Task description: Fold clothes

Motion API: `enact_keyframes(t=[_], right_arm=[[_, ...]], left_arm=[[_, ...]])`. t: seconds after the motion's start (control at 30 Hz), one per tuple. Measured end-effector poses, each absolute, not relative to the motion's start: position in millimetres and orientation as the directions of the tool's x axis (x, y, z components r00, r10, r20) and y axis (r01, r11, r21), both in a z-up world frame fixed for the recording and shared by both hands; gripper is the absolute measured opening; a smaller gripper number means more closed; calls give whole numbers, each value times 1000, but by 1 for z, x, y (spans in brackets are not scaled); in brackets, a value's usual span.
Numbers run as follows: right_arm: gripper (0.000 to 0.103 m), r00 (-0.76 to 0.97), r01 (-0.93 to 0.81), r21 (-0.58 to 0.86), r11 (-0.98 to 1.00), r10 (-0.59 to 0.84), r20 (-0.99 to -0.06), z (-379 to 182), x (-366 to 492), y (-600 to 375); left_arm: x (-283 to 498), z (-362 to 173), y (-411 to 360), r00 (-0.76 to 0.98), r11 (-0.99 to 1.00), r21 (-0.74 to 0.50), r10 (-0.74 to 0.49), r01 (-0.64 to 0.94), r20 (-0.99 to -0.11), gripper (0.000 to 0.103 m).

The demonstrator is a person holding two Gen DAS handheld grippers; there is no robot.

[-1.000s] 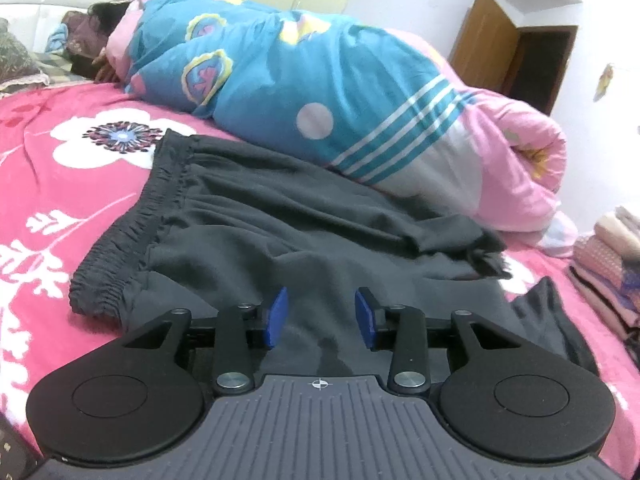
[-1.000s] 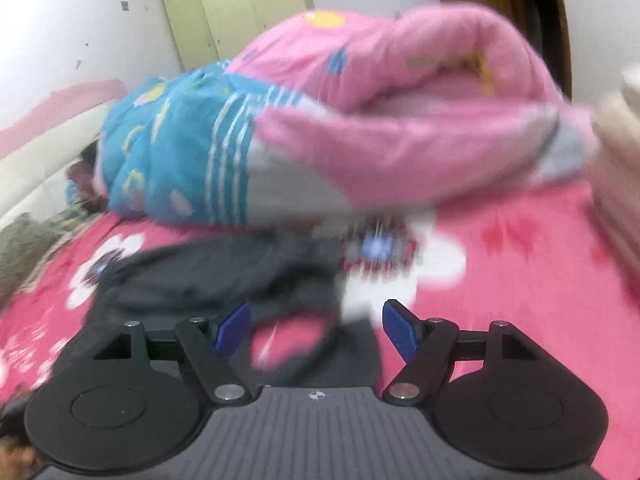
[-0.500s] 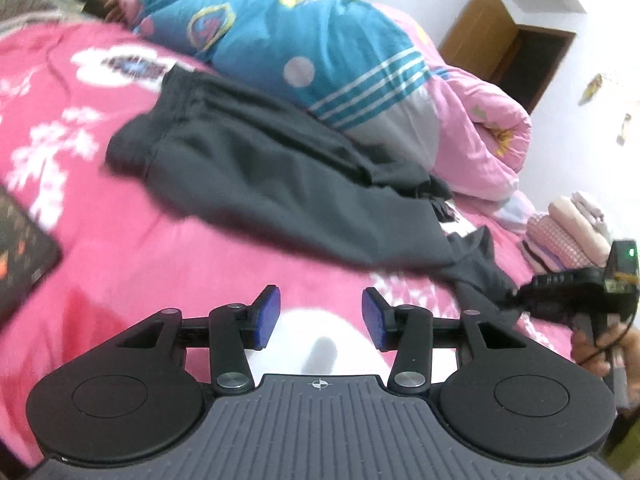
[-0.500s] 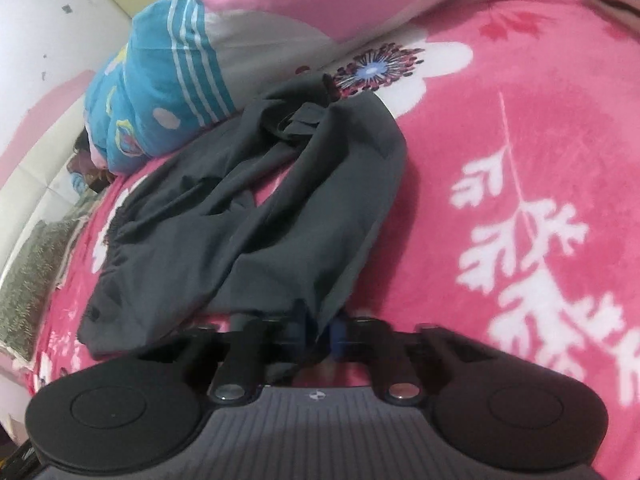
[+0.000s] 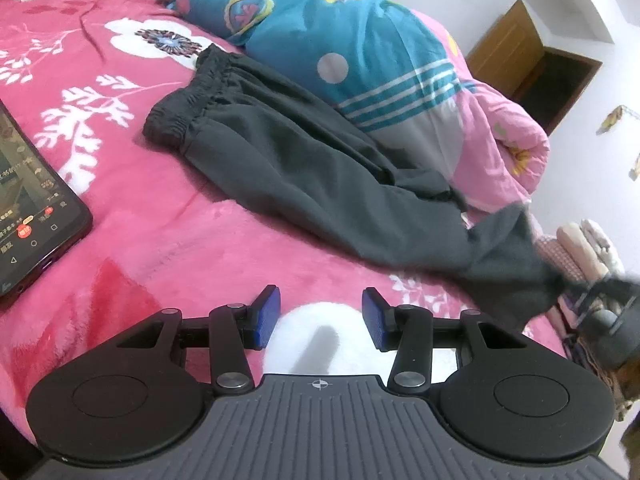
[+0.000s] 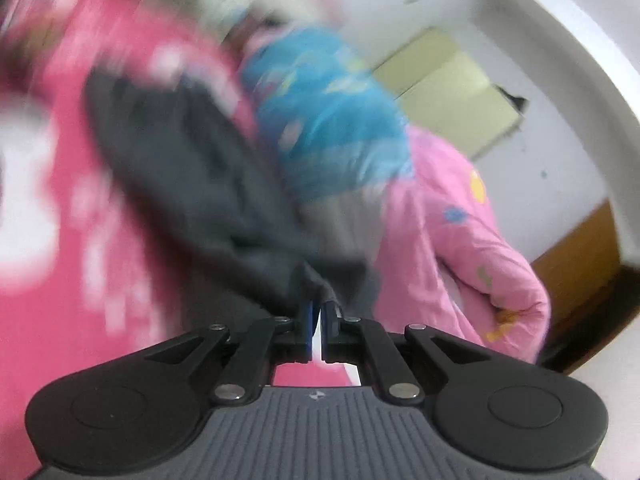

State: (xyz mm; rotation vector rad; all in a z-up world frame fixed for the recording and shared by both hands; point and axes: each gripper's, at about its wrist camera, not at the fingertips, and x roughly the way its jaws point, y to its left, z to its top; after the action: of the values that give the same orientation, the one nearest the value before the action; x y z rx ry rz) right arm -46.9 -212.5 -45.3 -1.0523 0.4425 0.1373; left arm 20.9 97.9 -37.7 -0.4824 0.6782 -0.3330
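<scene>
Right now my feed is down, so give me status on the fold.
Left hand-held gripper open, empty. Right hand-held gripper shut on dark trousers leg end. Phone on bedspread, beside trousers.

Phone [image 5: 28,216]: near left, on the pink bedspread [image 5: 132,240]
Quilt [image 5: 360,52]: far side
Door [image 5: 516,56]: far right

Left claw [image 5: 319,317] gapes wide; right claw [image 6: 317,314] is pinched closed.
</scene>
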Motion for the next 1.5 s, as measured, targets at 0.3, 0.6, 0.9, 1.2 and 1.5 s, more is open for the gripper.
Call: enact_keyframes(t=[0.3,0.6,0.9,1.2,1.5], right_arm=[[36,855,-186,-606,774,-176,-488,-42,-38,-258],[53,746,34,419,907,256,-614,-1,51,-321],[28,644,261,549,794,280,-711,-49,141,-327],[1,811,59,603,795,314,-493,21,83,-301],[1,841,45,622,782,306,-446,27,-41,-283]], left_arm=[[29,-34,85,727,868,-467,-431,171,-535,45],[61,-42,75,733,829,-545,-448,125,-512,45],[85,-50,76,749,808,-572,-466,142,-471,44],[82,-57,87,757,773,-611,-499,168,-422,40],[70,-51,106,774,746,-652,-493,140,-398,38]])
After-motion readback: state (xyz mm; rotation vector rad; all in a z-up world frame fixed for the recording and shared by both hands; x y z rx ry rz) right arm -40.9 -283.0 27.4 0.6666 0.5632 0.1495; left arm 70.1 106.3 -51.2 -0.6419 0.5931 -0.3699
